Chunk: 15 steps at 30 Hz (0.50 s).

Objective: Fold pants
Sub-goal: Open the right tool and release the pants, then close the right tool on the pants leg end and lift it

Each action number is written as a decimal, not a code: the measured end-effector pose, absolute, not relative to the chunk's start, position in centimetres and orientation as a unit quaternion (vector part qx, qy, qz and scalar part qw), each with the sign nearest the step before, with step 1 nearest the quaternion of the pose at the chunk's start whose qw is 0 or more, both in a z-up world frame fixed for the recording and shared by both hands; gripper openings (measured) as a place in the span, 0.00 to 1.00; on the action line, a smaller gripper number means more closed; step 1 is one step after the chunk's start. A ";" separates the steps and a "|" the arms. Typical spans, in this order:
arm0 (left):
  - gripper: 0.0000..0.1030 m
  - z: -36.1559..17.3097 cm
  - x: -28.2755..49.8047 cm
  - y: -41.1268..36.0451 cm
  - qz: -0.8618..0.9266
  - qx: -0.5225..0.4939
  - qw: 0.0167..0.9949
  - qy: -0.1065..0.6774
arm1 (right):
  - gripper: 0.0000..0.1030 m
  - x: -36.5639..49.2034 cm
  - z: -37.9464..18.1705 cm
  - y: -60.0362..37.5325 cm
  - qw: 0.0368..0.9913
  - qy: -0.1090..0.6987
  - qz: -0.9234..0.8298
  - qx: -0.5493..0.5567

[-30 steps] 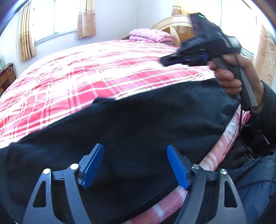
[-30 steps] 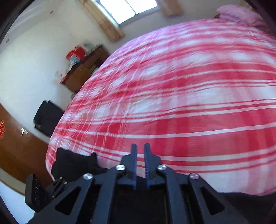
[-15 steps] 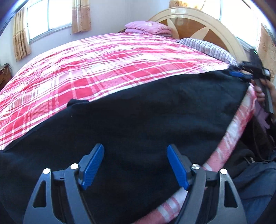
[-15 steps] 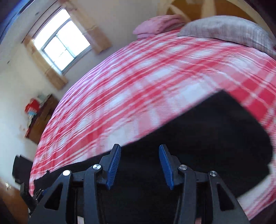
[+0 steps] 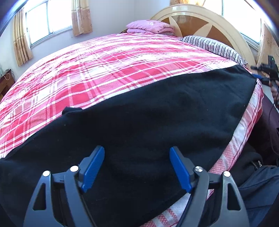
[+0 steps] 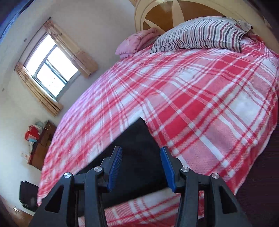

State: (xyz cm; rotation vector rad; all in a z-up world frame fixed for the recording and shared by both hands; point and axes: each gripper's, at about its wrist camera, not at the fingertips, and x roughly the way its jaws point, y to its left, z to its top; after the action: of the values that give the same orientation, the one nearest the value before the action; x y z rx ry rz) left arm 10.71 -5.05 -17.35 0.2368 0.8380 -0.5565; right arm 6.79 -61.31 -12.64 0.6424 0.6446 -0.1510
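Right gripper point(image 6: 140, 164) has swung toward striped pillow point(image 6: 200, 35), off pants point(image 5: 139, 125).

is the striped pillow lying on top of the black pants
No: in the right wrist view the striped pillow sits up by the headboard, with bare plaid blanket between it and the pants.

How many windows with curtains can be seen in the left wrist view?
2. One window is at the upper left, with curtains on both sides. A second window is behind the headboard at the upper right; others may be hidden.
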 end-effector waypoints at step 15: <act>0.77 -17.3 11.0 -4.4 -0.254 0.105 0.873 0.403 | 0.42 4.7 -14.2 -61.9 0.871 0.339 -0.074 0.348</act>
State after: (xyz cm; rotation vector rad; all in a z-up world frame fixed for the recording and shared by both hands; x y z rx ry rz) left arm 11.04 -4.43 -17.28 0.2199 0.8409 -0.5298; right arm 4.75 -61.86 -14.24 0.7268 0.7095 -0.1555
